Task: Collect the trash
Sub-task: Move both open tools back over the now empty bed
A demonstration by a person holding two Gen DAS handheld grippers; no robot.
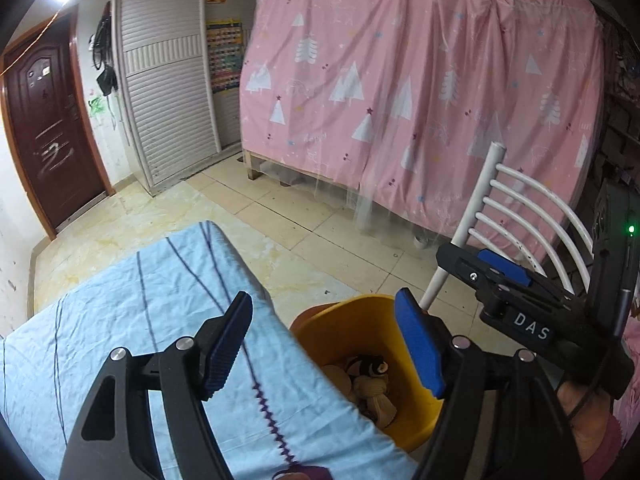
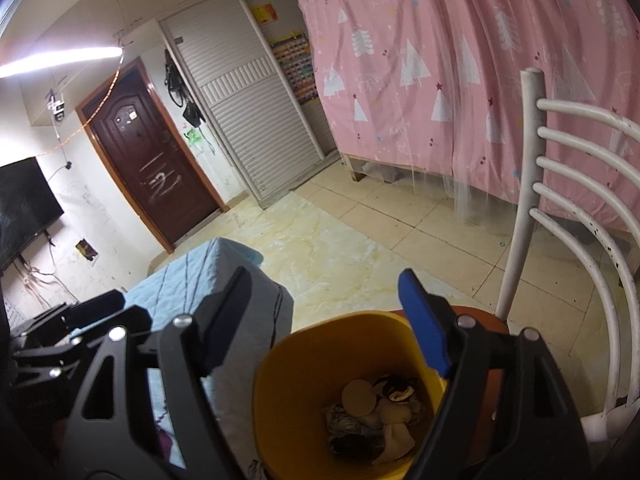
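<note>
Bedroom with tiled floor (image 2: 360,216); pink tree-print curtain (image 1: 400,80) fills upper right of both views, dark door (image 1: 44,120) at left. Blue striped cloth covers the tabletop (image 1: 120,340), lower left in left wrist view; white chair (image 2: 560,200) at right edge.

Yellow bin (image 2: 304,392) sits bottom centre in right wrist view, just beside the tabletop's edge, seemingly on the chair seat. Upright, mouth facing up, long axis vertical.

Trash (image 2: 372,412) lies in the bin's bottom: pale round scraps, crumpled paper, some darker bits. No loose trash visible on the cloth or the floor in either view.

Left tool (image 1: 324,344): released, jaws spread wide, nothing between them, poised over the tabletop edge and bin. Right tool (image 2: 324,320): likewise released and empty, above the bin mouth.

Judgement: collecting looks close to finished, maybe complete; anything left would lie outside these views
</note>
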